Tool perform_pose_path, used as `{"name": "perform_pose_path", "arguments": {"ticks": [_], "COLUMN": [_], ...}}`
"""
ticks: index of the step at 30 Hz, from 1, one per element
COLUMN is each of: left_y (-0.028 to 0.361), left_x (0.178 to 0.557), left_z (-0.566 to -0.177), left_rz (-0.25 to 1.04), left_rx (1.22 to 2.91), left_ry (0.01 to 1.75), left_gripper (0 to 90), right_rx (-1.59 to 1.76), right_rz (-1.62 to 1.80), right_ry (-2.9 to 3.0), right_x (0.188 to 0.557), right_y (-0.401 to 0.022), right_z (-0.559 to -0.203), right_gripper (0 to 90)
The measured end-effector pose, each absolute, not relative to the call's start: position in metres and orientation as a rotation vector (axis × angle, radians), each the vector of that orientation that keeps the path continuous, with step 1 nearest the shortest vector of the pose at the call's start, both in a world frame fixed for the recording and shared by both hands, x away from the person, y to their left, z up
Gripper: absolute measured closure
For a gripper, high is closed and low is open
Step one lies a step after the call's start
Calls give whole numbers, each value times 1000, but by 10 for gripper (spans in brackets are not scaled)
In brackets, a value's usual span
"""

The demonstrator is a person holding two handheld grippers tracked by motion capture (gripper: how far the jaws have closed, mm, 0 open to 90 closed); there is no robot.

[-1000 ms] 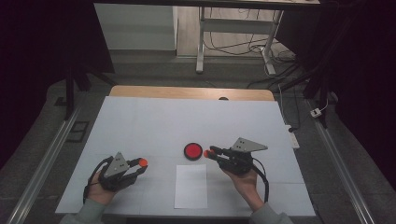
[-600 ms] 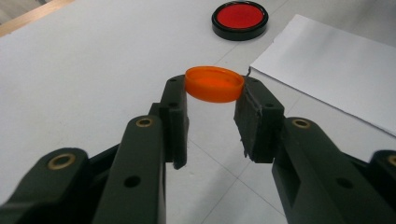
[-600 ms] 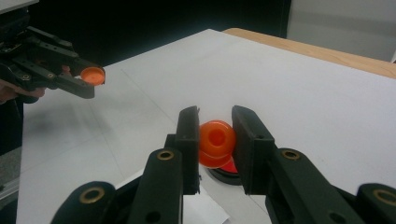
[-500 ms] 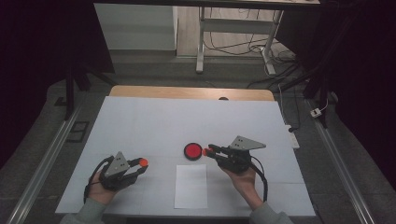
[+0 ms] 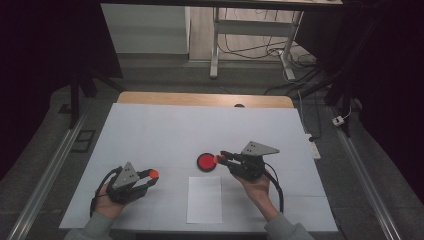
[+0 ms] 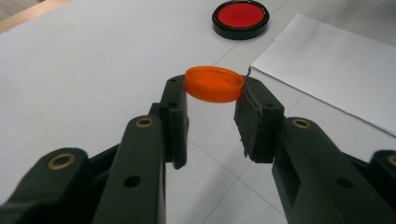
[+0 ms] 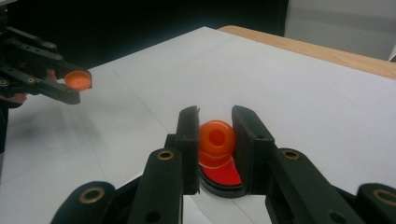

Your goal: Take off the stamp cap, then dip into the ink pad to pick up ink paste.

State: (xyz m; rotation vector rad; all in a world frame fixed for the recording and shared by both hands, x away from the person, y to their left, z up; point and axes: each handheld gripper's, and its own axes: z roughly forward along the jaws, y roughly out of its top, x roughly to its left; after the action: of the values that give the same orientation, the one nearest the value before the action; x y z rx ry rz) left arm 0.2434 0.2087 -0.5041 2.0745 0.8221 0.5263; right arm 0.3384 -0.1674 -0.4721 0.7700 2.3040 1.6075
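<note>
step: stamp onto pad | right gripper (image 7: pixel 215 123) clamped on orange stamp (image 7: pixel 216 136), just above red ink pad (image 5: pixel 206 162) | left gripper (image 6: pixel 214 100) pinching orange cap (image 6: pixel 214 84), well left of pad | tip: lower straight, press flat, keep cap hand off white sheet (image 5: pixel 205 199)

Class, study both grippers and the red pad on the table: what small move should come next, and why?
Probably lower the right gripper, shut on the orange stamp, onto the red ink pad. It hovers just above the pad, white paper lies nearby, and the left gripper holds the orange cap aside.
</note>
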Motion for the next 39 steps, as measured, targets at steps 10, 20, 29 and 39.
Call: {"name": "perform_pose_path", "arguments": {"ticks": [10,20,29,39], "left_y": [209,208,207,208], "left_x": [243,243,243,244], "left_z": [-504,-504,-504,-504], "left_rz": [526,526,519,518], "left_rx": [2074,2076,2076,2078], "left_ry": [819,817,814,815], "left_gripper": [649,649,649,649], "right_rx": [772,776,816,808], "right_rz": [1593,1570,1530,1395], "right_ry": [2323,2345,2379,2422], "right_x": [349,356,366,374], "right_y": [-156,-149,-139,-127], "right_z": [-475,-479,-491,-501], "right_gripper": [719,719,719,719]}}
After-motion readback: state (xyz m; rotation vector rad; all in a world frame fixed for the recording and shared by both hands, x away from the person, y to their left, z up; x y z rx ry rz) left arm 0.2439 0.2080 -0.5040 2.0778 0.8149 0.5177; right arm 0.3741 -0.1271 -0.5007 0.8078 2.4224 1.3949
